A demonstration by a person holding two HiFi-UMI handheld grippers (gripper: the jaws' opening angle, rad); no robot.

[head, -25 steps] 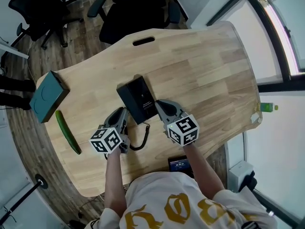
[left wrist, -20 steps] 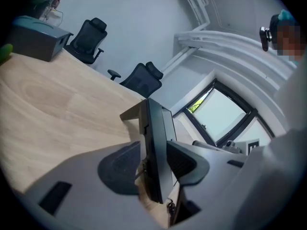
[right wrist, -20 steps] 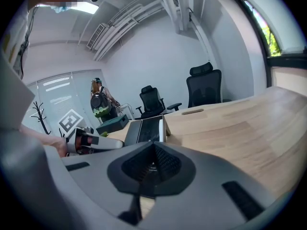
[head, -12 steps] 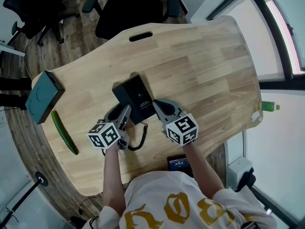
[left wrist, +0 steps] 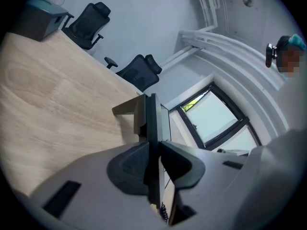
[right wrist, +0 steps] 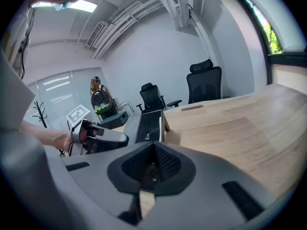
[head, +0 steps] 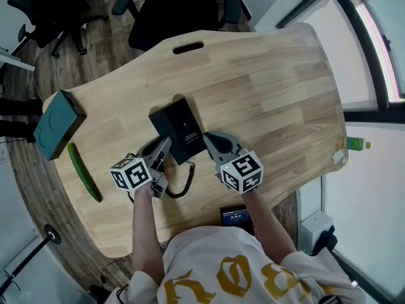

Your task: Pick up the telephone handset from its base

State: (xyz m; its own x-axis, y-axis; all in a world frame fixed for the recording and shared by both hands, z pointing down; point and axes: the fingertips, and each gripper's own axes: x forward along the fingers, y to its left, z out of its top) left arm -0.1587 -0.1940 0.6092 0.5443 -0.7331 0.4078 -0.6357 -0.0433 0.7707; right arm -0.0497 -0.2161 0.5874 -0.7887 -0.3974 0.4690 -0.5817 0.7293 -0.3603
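The black telephone (head: 180,128) lies on the wooden table (head: 272,94), and its coiled cord (head: 188,181) trails toward me. My left gripper (head: 161,151) is at the phone's near left corner. In the left gripper view a thin dark slab, the handset (left wrist: 151,128) seen edge-on, stands between the jaws. They are closing and both pads seem to touch it. The right gripper (head: 211,140) rests at the phone's near right edge, shut with nothing in it. Its view shows the phone (right wrist: 149,123) ahead and the left gripper (right wrist: 98,138) beside it.
A teal box (head: 57,124) and a green cucumber (head: 83,171) lie at the table's left end. Black office chairs (head: 171,8) stand beyond the far edge, near a cable slot (head: 188,47). A dark device (head: 235,216) sits at the near edge by my body.
My left gripper has rolled and its marker cube has shifted up and left; its fingers now sit closer against the phone's left edge. The right gripper has stayed put.
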